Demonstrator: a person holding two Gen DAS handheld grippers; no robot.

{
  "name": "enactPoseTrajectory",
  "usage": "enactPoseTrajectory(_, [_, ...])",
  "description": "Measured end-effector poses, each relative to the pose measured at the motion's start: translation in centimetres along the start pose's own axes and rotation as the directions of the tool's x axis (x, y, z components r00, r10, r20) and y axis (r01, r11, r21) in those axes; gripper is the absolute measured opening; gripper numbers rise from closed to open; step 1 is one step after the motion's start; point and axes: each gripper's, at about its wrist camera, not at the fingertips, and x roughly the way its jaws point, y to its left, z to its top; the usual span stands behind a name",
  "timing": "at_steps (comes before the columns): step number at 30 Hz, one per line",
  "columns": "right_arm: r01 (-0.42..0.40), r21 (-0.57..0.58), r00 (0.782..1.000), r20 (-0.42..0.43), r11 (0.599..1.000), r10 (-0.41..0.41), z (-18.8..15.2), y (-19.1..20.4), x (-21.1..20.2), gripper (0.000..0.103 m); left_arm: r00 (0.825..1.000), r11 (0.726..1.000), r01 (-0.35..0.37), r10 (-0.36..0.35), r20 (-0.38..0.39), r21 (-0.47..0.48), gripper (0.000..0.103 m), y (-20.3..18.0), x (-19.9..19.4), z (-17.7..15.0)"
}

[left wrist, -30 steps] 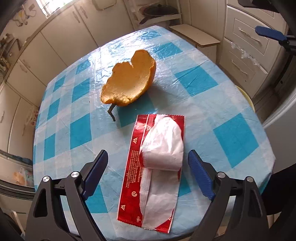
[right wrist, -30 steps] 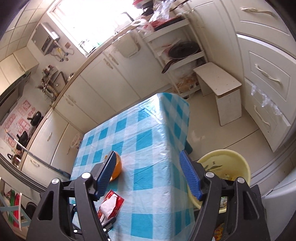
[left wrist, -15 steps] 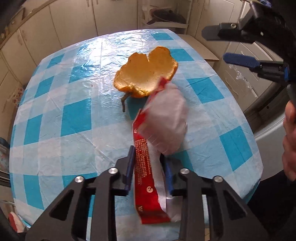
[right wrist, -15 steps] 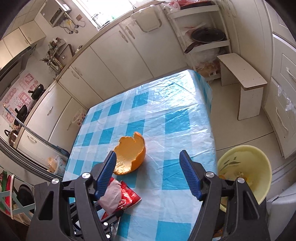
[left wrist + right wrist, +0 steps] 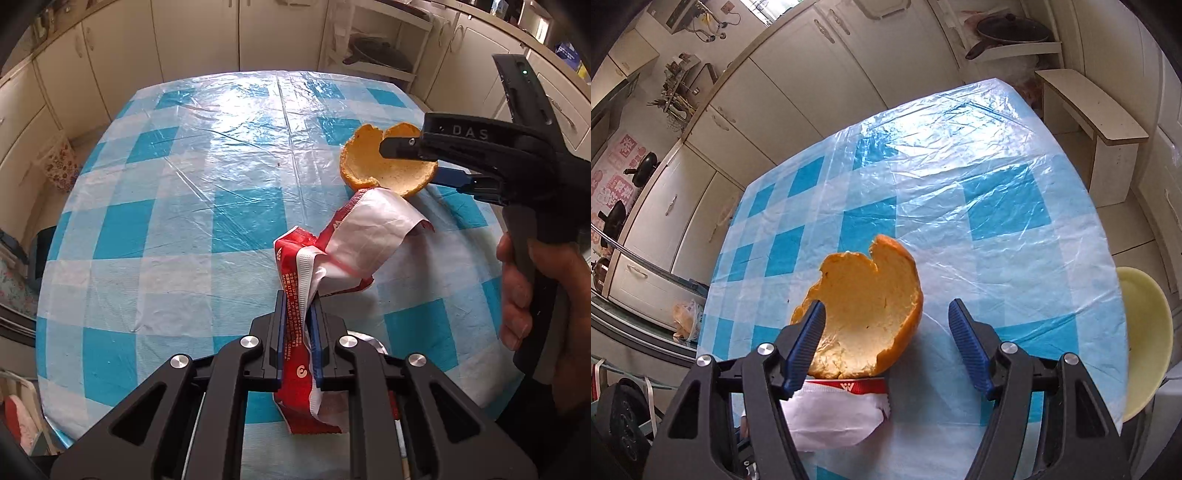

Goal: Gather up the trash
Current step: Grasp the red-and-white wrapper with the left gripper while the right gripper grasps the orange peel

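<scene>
Left gripper pose: the left gripper point(image 5: 298, 325) sits at the bottom centre of the left wrist view, pointing forward over the table point(image 5: 177, 206), which wears a blue-and-white checked plastic cover.
Left gripper grip: its blue pads are pressed nearly together on the red and white wrapper point(image 5: 347, 254); the crumpled sheet rises out of the pinch toward centre right, and a red tail hangs down below the pads.
Right hand pose: the person's right hand point(image 5: 535, 291), at the right edge of the left wrist view, wraps the black handle, with the tool reaching leftward across the frame.
Right gripper grip: the right gripper point(image 5: 886, 347) stands wide apart and holds nothing; in the right wrist view its left pad overlaps the orange peel point(image 5: 864, 314), the right pad apart from it.
Peel: a hollow half shell, open side up, lying on the table just beyond the wrapper.
Bowl: a pale yellow bowl point(image 5: 1145, 332) shows at the right edge, past the table's rim.
Hidden: whether the left pad touches the peel cannot be told; the wrapper's lower part is cut off behind the gripper bodies.
</scene>
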Motion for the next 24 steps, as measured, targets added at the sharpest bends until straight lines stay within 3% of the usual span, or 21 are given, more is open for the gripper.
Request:
enactPoseTrajectory(5, [0.021, -0.039, 1.000, 0.002, 0.999, -0.021, 0.0, 0.7, 0.5, 0.027, 0.999, 1.000, -0.028, 0.027, 0.027, 0.007, 0.011, 0.6, -0.8, 0.0])
enactPoseTrajectory(11, [0.032, -0.054, 0.999, 0.024, 0.998, -0.031, -0.1, 0.6, -0.1, 0.017, 0.999, 0.999, -0.040, 0.040, 0.032, -0.001, 0.011, 1.2, -1.0, 0.0])
enactPoseTrajectory(17, [0.078, -0.101, 0.992, 0.109, 0.992, -0.067, 0.2, 0.1, -3.5, 0.009, 0.998, 0.999, -0.047, 0.047, 0.045, 0.016, 0.011, 0.5, -1.1, 0.0])
enactPoseTrajectory(20, [0.096, -0.126, 0.989, 0.124, 0.987, -0.080, 0.0, -0.6, -5.0, 0.008, 0.997, 0.998, -0.056, 0.055, 0.049, 0.018, 0.011, 0.3, -1.1, 0.2])
enactPoseTrajectory(22, [0.067, -0.124, 0.995, 0.084, 0.990, -0.057, -0.2, -1.2, -4.8, 0.008, 0.997, 0.998, -0.059, 0.059, 0.042, 0.013, 0.011, 0.2, -1.0, 0.1])
enactPoseTrajectory(24, [0.008, -0.076, 0.998, 0.066, 0.997, -0.003, -0.2, -1.7, -4.5, 0.032, 0.997, 0.998, -0.063, 0.063, 0.035, 0.009, 0.011, 0.2, -0.8, 0.0])
